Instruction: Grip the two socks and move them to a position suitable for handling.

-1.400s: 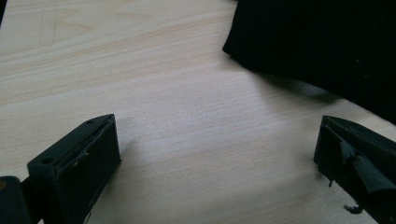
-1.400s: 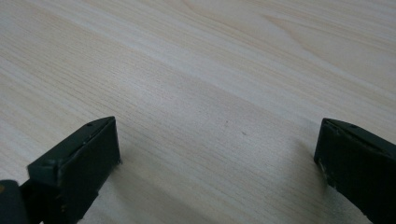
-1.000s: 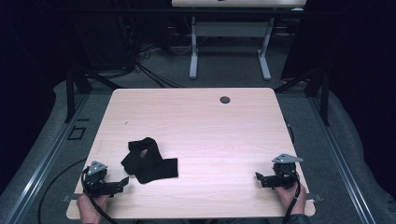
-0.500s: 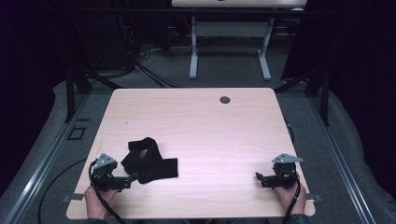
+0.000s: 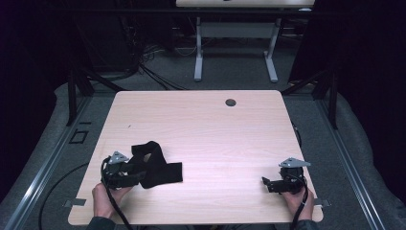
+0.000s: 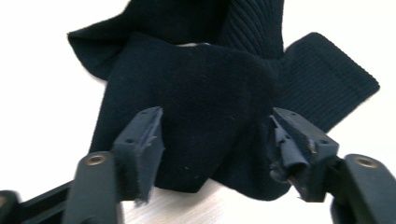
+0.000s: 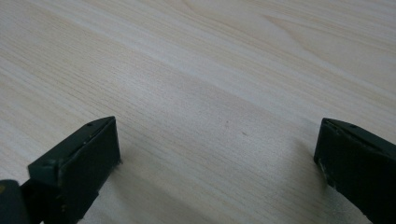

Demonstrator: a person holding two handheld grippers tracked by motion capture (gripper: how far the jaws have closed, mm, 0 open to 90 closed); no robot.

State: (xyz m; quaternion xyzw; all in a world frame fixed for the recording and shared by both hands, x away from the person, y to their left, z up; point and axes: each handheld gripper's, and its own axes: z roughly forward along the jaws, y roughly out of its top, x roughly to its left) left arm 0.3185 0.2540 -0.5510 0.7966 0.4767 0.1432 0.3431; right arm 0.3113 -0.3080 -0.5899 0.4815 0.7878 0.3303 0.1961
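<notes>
A black knitted cloth [image 5: 160, 166] lies crumpled on the pale wooden table [image 5: 206, 129] at the front left. My left gripper [image 5: 138, 176] reaches into its left edge. In the left gripper view a fold of the cloth [image 6: 196, 84] bulges between the jaws of that gripper [image 6: 215, 135]. They have just been closing, and a wide gap still separates the pads. My right gripper [image 5: 266, 184] rests at the front right of the table, pointing left. Its jaws [image 7: 217, 140] stand wide open over bare wood [image 7: 210, 56].
A small dark grommet hole [image 5: 231, 102] sits near the table's far edge. Beyond the table, white desk legs [image 5: 198, 52] and cables [image 5: 153, 76] are on the grey floor. Metal rails [image 5: 43, 172] run along both sides of the table.
My left gripper has moved right and up the table to the cloth's edge, and the cloth now lies between its jaws. The right gripper has stayed where it was.
</notes>
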